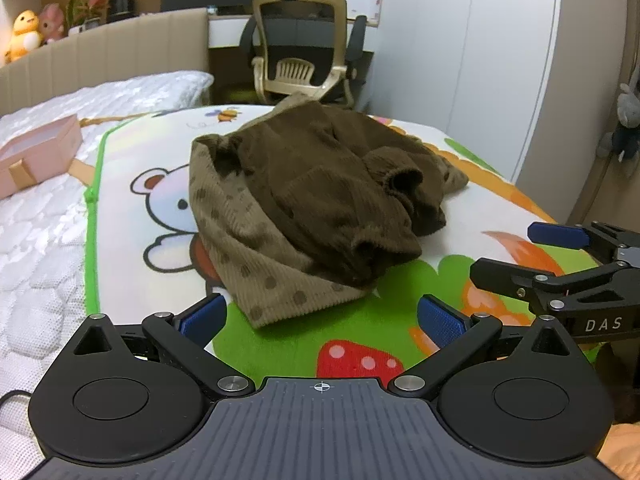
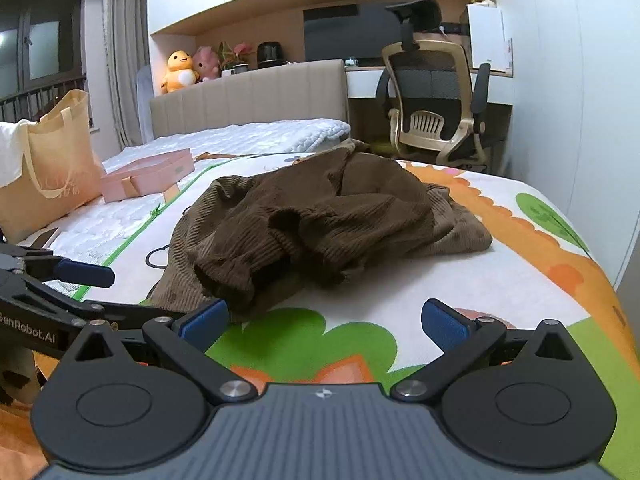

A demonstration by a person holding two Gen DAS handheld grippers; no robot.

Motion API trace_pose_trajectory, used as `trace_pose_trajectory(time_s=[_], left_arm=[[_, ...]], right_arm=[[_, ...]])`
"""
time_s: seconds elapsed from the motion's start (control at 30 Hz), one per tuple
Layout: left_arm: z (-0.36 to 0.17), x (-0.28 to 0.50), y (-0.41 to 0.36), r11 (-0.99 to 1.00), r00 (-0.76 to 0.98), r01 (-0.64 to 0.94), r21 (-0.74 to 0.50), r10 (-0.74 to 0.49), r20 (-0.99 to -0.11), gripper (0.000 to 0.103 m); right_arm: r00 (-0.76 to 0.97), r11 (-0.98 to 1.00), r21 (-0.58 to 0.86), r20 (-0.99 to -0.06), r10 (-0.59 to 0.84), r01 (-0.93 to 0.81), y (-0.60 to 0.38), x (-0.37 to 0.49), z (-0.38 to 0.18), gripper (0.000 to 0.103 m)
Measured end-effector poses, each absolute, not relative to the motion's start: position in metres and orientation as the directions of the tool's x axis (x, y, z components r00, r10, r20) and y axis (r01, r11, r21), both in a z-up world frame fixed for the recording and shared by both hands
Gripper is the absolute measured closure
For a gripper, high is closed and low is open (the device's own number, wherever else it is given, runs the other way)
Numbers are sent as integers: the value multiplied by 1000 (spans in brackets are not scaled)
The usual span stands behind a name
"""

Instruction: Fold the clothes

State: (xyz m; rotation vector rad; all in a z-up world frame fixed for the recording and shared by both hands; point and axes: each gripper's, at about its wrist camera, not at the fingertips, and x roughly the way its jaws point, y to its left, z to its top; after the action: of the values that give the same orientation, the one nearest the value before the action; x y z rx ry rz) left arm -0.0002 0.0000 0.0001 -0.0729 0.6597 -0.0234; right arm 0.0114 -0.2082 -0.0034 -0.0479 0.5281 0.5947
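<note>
A crumpled brown ribbed garment [image 1: 312,196] with a lighter dotted part lies in a heap on the cartoon-print blanket [image 1: 160,208]. It also shows in the right wrist view [image 2: 320,224]. My left gripper [image 1: 320,316] is open and empty, just short of the garment's near edge. My right gripper [image 2: 324,320] is open and empty, its left pad close to the garment's near corner. The right gripper shows at the right of the left wrist view [image 1: 532,252], open. The left gripper shows at the left of the right wrist view [image 2: 96,288].
A pink box [image 2: 148,176] and a beige tote bag [image 2: 52,160] sit on the white mattress [image 2: 248,136] to the left. An office chair [image 2: 436,112] stands beyond the bed. The bed edge runs along the right near a white wardrobe [image 1: 480,52].
</note>
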Motion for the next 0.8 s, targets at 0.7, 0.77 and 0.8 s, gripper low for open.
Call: trace_pose_trajectory(time_s=[0.7,0.77,0.8], left_arm=[[-5,1,0,997,771,-8,-71,-39,-635,0],[-6,1,1,997,771,-9,-72,-39,-636,0],[-6,1,0,997,770,-9,-72,-38,-637,0]], right_arm=[[692,845,132,-514,506,-519,-213,18,-9,0],[691,845,134,-516,505,-517,-213,19,-10,0],[691,845,135,-518,505,-517,-213,19,-10,0]])
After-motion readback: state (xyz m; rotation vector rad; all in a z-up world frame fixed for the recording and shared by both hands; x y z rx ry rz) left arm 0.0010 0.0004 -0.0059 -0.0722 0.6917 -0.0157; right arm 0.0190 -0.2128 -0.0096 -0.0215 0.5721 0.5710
